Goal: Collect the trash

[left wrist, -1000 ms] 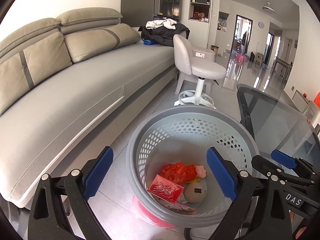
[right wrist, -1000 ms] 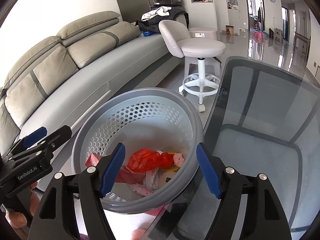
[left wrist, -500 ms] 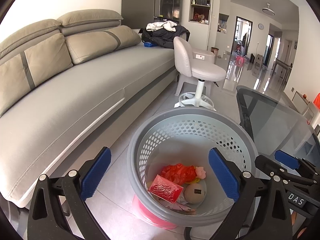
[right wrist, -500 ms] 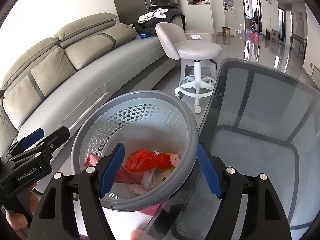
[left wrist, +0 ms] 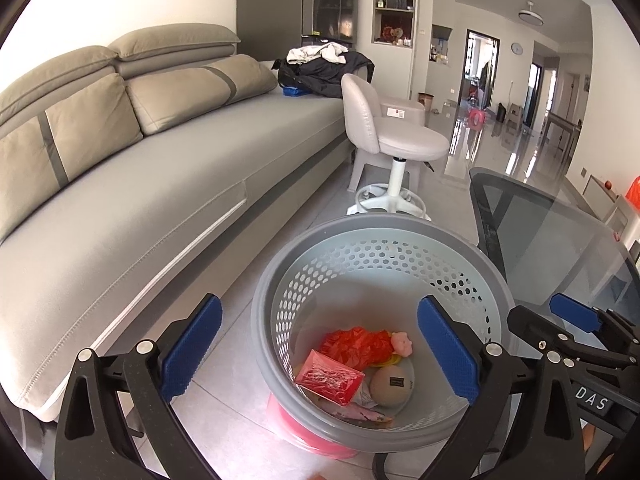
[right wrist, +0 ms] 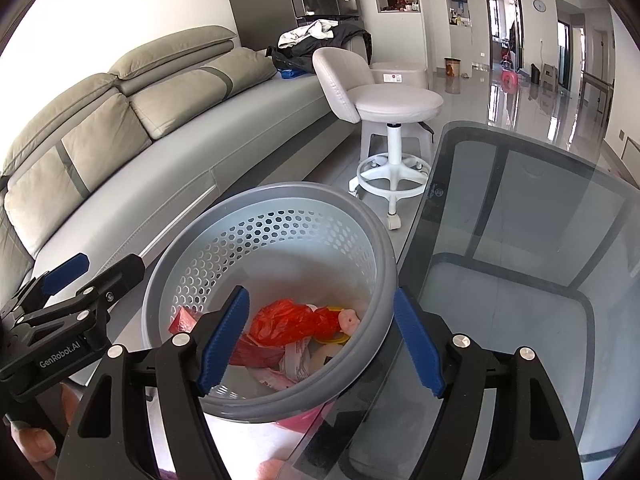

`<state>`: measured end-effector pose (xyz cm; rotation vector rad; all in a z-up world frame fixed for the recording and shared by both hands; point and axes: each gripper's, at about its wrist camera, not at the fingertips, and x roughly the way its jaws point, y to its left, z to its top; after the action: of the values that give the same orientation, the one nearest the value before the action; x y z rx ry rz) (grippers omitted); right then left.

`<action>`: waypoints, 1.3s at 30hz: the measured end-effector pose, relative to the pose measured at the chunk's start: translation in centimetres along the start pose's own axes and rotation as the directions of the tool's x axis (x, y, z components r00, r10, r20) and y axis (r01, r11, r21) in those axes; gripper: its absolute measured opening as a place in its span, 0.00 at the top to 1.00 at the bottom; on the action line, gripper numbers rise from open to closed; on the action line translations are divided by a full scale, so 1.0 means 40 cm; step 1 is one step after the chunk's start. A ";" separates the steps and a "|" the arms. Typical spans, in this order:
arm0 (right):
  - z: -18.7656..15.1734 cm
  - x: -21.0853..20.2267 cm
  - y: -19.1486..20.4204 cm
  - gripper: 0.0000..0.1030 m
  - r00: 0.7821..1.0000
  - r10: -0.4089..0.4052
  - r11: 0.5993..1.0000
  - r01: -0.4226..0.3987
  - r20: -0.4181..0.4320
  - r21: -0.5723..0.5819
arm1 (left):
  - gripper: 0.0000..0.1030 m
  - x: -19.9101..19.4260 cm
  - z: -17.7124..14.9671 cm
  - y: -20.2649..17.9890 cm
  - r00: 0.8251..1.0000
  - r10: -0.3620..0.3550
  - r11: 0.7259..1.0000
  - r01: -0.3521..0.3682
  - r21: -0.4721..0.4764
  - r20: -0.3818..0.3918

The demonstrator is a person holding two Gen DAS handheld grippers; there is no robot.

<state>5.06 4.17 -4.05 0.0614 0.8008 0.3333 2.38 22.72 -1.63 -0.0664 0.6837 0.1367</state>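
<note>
Above the floor beside the sofa (left wrist: 168,184), the left gripper (left wrist: 320,348) hangs wide apart and holds nothing; the right gripper (right wrist: 320,340) is also wide and without load; the trash (left wrist: 356,360) lies in the bin (left wrist: 280,280), next to the glass table (right wrist: 520,240).
</note>
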 end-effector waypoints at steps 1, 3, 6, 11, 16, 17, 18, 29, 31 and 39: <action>0.000 0.000 0.001 0.31 1.000 0.001 1.000 -0.001 0.000 0.000 | 0.06 -0.001 0.000 0.000 1.000 0.001 1.000 -0.001 0.000 0.001; 0.000 0.000 0.001 0.31 1.000 -0.001 1.000 0.001 -0.001 -0.001 | 0.06 -0.002 0.000 0.001 1.000 0.003 1.000 -0.003 -0.001 0.001; 0.000 0.000 0.001 0.31 1.000 -0.001 1.000 0.001 0.000 -0.002 | 0.06 -0.004 -0.002 0.001 1.000 0.008 1.000 -0.008 -0.002 0.005; 0.002 -0.004 0.007 0.31 1.000 -0.003 1.000 0.003 0.001 -0.011 | 0.06 -0.004 -0.003 0.001 1.000 0.007 1.000 -0.007 -0.004 0.004; 0.003 -0.005 0.009 0.31 1.000 -0.003 1.000 0.003 0.002 -0.011 | 0.06 -0.005 -0.004 0.002 1.000 0.002 1.000 -0.002 -0.009 0.002; 0.004 -0.005 0.010 0.31 1.000 -0.003 1.000 0.003 0.002 -0.012 | 0.06 -0.005 -0.005 0.002 1.000 0.002 1.000 -0.002 -0.009 0.001; 0.003 -0.005 0.010 0.31 1.000 -0.003 1.000 0.003 0.003 -0.012 | 0.06 -0.004 -0.004 0.002 1.000 0.003 1.000 -0.003 -0.009 0.001; 0.004 -0.007 0.016 0.31 1.000 -0.004 1.000 0.004 0.006 -0.017 | 0.06 -0.003 -0.005 0.003 1.000 0.004 1.000 -0.004 -0.009 0.000; 0.003 -0.008 0.018 0.31 1.000 -0.005 1.000 0.006 0.007 -0.019 | 0.06 -0.002 -0.005 0.003 1.000 0.006 1.000 -0.006 -0.008 -0.001; 0.002 -0.009 0.022 0.31 1.000 -0.005 1.000 0.005 0.008 -0.021 | 0.06 0.001 -0.013 0.002 1.000 0.008 1.000 -0.008 -0.007 -0.002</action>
<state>4.63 4.89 -3.58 0.0408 0.7895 0.3367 2.07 22.76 -2.07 -0.0705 0.6859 0.1470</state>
